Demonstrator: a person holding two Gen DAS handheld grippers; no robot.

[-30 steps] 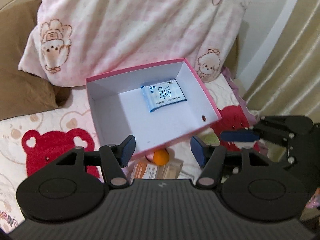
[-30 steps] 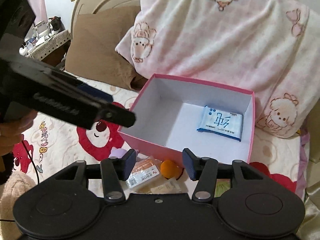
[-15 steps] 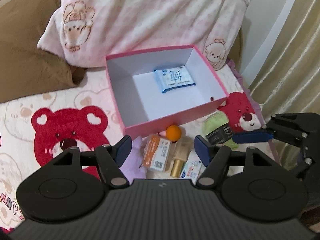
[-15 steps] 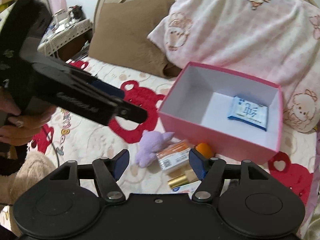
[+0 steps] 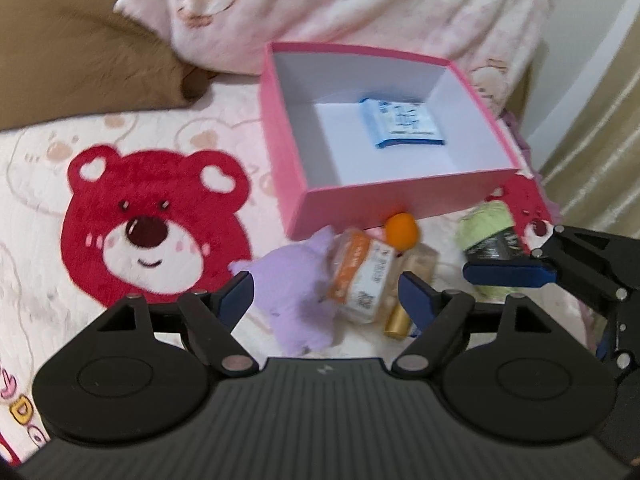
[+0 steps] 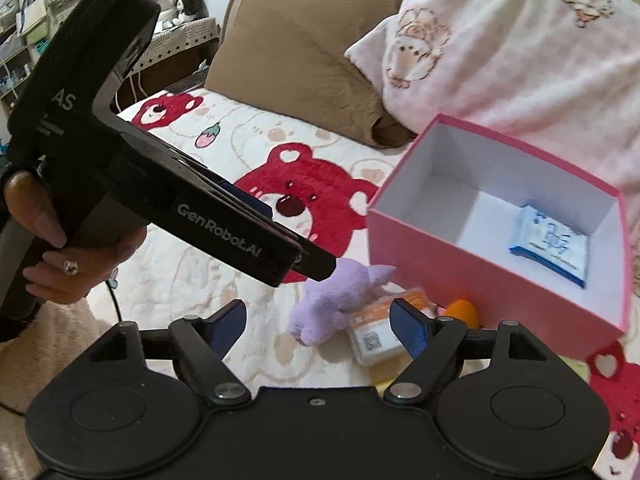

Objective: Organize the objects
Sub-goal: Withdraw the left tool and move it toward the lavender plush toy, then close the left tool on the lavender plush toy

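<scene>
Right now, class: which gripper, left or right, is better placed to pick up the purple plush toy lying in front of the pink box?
Probably the left gripper. Its opening jaws frame the purple plush toy with nothing between them. The right gripper, also opening, lines up nearer the orange packet.

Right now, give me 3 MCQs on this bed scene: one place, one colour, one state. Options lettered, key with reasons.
1. Where does the blue-and-white tissue pack lie?
A. inside the pink cardboard box
B. on the brown pillow
C. under the purple plush toy

2. What colour is the small round ball by the box's front wall?
A. green
B. orange
C. black

3. How does the left gripper stand?
A. clamped on the plush
B. shut, empty
C. jaws apart, gripping nothing

Key: 1 A, the pack rests on the box's white floor. 2 B, it shows orange against the pink wall. 3 C, its jaws are opening, pads pressing on nothing.
</scene>
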